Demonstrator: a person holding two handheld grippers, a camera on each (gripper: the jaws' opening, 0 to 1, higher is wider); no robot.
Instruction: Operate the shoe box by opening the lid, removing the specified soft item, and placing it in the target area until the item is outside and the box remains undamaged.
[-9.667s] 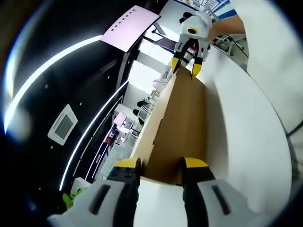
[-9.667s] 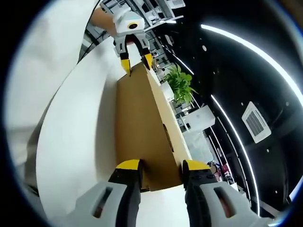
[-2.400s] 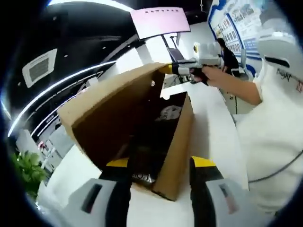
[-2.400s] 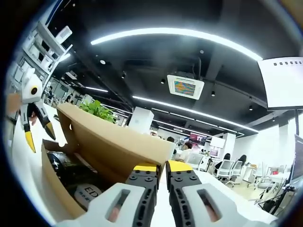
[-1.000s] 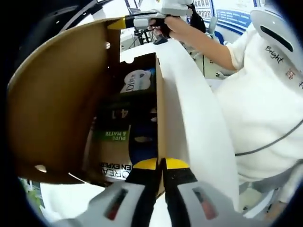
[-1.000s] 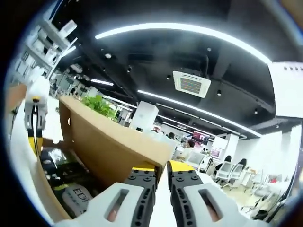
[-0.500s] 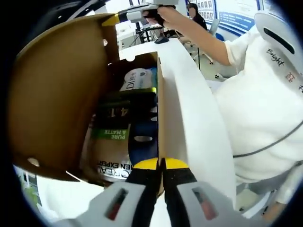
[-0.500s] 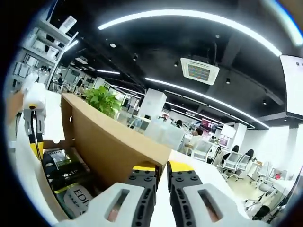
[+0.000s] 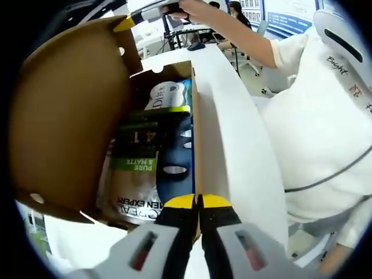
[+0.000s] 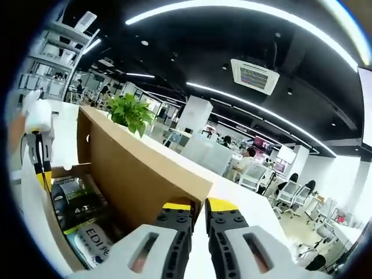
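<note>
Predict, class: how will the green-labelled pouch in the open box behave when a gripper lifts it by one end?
The pouch looks like a thin, glossy sachet, so it will probably sag and may slip. It lies flat among other packs, so it should not roll. It seems light for its size.
</note>
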